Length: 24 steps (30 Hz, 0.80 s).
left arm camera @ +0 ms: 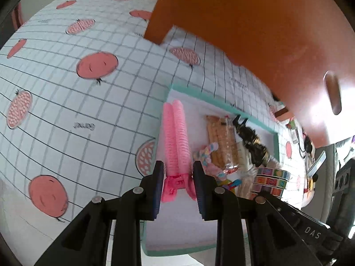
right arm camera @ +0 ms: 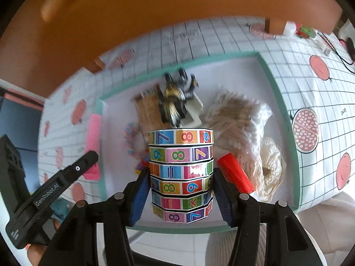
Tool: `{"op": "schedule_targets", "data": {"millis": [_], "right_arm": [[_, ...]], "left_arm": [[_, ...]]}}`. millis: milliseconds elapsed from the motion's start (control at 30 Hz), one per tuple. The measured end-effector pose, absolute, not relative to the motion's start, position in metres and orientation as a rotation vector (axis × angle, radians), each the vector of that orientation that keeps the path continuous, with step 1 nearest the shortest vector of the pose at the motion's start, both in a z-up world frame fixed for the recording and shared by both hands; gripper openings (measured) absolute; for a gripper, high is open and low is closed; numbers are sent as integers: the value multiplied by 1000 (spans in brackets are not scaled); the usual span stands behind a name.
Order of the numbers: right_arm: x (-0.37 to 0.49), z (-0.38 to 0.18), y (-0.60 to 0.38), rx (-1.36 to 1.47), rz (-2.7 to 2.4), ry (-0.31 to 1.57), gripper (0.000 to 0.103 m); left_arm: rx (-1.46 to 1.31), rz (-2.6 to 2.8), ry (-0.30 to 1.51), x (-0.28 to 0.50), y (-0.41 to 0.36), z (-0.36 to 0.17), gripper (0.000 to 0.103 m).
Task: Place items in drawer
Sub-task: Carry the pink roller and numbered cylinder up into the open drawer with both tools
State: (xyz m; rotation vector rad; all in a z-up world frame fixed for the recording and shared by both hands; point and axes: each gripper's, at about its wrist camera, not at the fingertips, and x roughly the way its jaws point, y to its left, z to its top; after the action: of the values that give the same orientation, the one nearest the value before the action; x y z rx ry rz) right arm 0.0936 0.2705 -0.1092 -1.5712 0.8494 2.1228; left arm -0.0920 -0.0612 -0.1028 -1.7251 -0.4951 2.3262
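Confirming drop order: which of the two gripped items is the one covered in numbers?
The number cylinder in the right gripper; the left gripper holds a plain pink ribbed roll.

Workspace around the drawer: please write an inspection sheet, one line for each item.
Surface: grid-patterned cloth with red fruit prints.
Job's things: open teal-rimmed drawer; pink comb-like clip; number-puzzle cylinder.
Clutter: in the drawer, a black-gold toy figure, cotton swabs bag, red tube, cracker pack.
Grippers: left claw around the clip's base; right claw shut on the cylinder.
Cables: black cord on the cloth's far corner.
Surroundings: orange wooden panel above the cloth.
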Motion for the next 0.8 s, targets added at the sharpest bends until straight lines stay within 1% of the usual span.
{"op": "schedule_targets", "data": {"millis": [67,200,400,533,667,733,800], "right_arm": [[106,-98,275,-1541,2139,881,58],[96,-93,269,-1473,2130,928,58],[101,-62,265,-1402,2183,925,58],[109,-23,264,-1290,2258,924,58],[111,19,256,-1184,2364,885,58],[109,38,253,-1133,2412,852,58],[108,56,253,-1082,2449,824,58]], "left_arm": [[-1701,2340,-510,-93,-64,-95,27],[-1648,2352,-580,-95,-70,-79,27],[-1552,2479,-579,-90,-88,-43,27],[-1422,2551,-639,-85,-106,-14,27],[-1324,2633,-623,-79,-113,13,27],[-1227,2673,-625,-71,-115,35,27],[-1123,2713,-587,-64,-113,57,27]]}}
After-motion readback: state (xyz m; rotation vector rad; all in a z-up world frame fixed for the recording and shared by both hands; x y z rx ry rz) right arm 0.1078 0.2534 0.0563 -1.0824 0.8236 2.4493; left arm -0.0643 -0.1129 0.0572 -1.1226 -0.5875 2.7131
